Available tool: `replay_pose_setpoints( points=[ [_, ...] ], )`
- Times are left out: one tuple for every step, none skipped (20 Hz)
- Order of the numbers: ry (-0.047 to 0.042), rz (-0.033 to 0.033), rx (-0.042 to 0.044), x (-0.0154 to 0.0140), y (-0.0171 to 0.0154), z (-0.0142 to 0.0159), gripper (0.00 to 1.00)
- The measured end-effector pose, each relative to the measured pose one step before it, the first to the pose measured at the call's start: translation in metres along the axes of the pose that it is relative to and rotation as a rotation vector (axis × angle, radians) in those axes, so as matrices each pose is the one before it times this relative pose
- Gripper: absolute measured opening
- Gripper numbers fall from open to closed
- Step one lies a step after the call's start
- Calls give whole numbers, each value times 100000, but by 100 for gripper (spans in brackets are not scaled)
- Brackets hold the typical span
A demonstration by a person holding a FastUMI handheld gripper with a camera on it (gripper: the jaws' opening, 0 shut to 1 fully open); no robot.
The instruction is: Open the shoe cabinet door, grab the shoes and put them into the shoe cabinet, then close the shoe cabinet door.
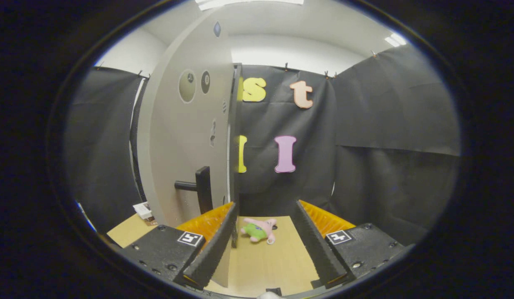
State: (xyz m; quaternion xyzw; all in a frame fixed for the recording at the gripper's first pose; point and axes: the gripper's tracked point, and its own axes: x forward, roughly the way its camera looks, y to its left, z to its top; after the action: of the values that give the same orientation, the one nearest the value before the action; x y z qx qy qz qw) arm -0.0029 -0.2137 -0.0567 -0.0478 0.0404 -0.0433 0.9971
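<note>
The shoe cabinet door point(186, 137) stands swung open, edge-on just ahead of the left finger, its black handle point(200, 189) beside that finger; opening appears done. The gripper point(263, 245) is released, fingers spread and empty. Next move: reach the pink-and-green shoe point(261, 230) on the wooden floor point(269, 265), ahead between the fingers.

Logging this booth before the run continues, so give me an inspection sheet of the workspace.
Surface: light wooden table.
Job's things: cabinet door swung open, edge-on just ahead of the fingers; black handle on its face. Shoes: nothing seen.
Clutter: pink and green plush toy lying beyond the fingers; small white box beside the door.
Grippers: gripper open, fingers either side of the door's edge, holding nothing.
Cables: nothing seen.
Surroundings: black cloth wall.
</note>
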Motion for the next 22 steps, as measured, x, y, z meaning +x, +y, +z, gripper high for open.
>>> replay_pose_setpoints(
  points=[
    [13, 1273, 342, -184, 1045, -94, 93],
    [572, 1265, 35, -54, 865, -17, 93],
    [81, 1503, 44, -75, 1064, 15, 93],
    [474, 1210, -240, -122, 970, 39, 93],
    [112, 1281, -121, 185, 1000, 128, 93],
    [367, 1440, -110, 94, 1055, 91, 93],
    [287, 1470, 442, 180, 1176, 65, 93],
    [427, 1196, 577, 121, 1050, -47, 93],
    [114, 1373, 533, 170, 1122, 83, 93],
    [-54, 1439, 318, 331, 1311, 120, 93],
    [113, 1143, 315, 541, 1264, 32, 93],
    [-111, 866, 62, 543, 1100, 151, 93],
    [-30, 1109, -195, 609, 1291, 123, 93],
    [-327, 973, -265, 585, 1111, 154, 93],
    [38, 1604, -350, 828, 1493, -30, 93],
    [6, 890, -258, 702, 1048, 20, 94],
    [-191, 1339, -443, 787, 1195, 60, 95],
    [669, -121, -348, 745, 637, -236, 96],
    [35, -579, 215, 543, 203, -95, 99],
    [485, -592, 418, 495, 201, -160, 99],
    [630, -318, 500, 460, 286, -283, 99],
    [574, -171, 310, 307, 250, -188, 99]
  ],
)
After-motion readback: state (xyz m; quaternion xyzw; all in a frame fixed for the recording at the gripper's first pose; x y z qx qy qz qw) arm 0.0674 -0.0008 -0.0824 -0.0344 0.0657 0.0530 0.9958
